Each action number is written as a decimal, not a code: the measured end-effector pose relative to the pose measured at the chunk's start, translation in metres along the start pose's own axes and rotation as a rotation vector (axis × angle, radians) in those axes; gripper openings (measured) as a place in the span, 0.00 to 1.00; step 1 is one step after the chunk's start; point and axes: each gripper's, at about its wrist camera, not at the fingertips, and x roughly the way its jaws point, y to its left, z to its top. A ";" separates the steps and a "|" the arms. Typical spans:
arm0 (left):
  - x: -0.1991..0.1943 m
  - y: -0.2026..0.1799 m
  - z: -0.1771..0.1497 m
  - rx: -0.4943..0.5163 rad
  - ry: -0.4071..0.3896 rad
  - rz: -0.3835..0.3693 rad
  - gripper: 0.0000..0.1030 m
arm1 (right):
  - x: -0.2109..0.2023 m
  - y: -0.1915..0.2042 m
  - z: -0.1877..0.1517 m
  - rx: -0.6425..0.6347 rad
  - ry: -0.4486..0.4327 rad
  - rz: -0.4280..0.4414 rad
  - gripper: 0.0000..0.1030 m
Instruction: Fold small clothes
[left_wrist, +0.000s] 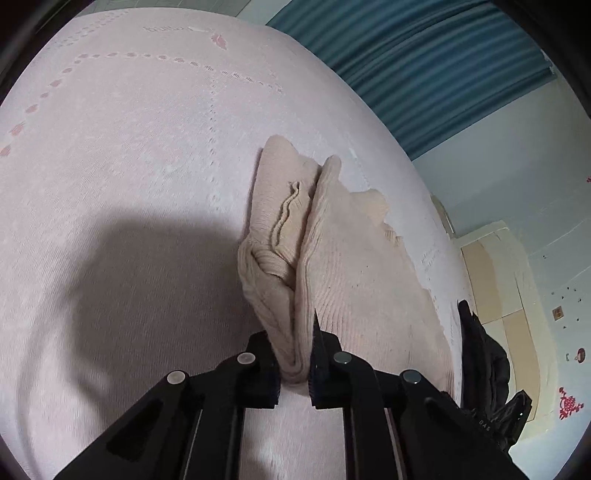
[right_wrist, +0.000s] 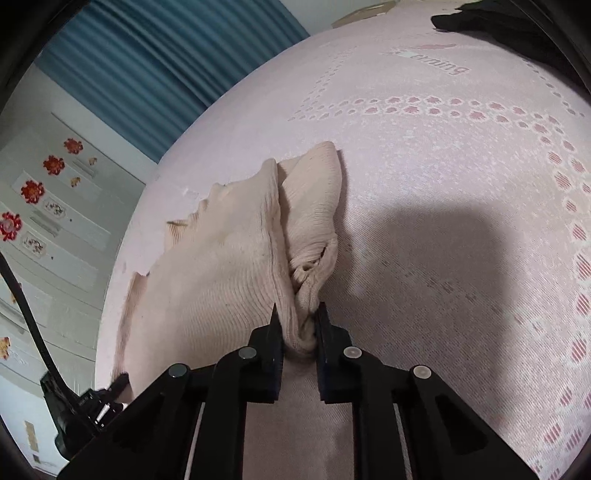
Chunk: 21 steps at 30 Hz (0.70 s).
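Note:
A beige ribbed knit garment (left_wrist: 351, 266) lies bunched on a pink bedsheet (left_wrist: 129, 166). In the left wrist view my left gripper (left_wrist: 293, 343) is shut on a folded edge of the garment, and the cloth bulges up between the pads. In the right wrist view my right gripper (right_wrist: 299, 317) is shut on another gathered edge of the same garment (right_wrist: 221, 258). The knit stretches away from each gripper toward the other. The right gripper's black body (left_wrist: 484, 354) shows at the garment's right end, and the left gripper's body (right_wrist: 85, 406) with its cable shows at the lower left.
The patterned pink sheet (right_wrist: 461, 177) spreads wide around the garment. A dark cloth (right_wrist: 476, 18) lies at its far edge. Past the bed are a blue curtain (left_wrist: 424, 55), a pale wall with red flower stickers (right_wrist: 33, 192) and a beige cabinet (left_wrist: 491, 277).

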 end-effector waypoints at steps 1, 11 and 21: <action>-0.005 -0.002 -0.004 0.019 -0.005 0.009 0.10 | -0.004 0.000 -0.003 -0.009 -0.004 -0.007 0.14; -0.008 0.004 -0.011 0.061 0.076 0.065 0.19 | -0.033 0.004 -0.012 -0.093 -0.059 -0.155 0.21; 0.010 0.025 0.010 -0.054 0.099 -0.052 0.32 | -0.009 0.101 -0.022 -0.408 -0.092 -0.111 0.26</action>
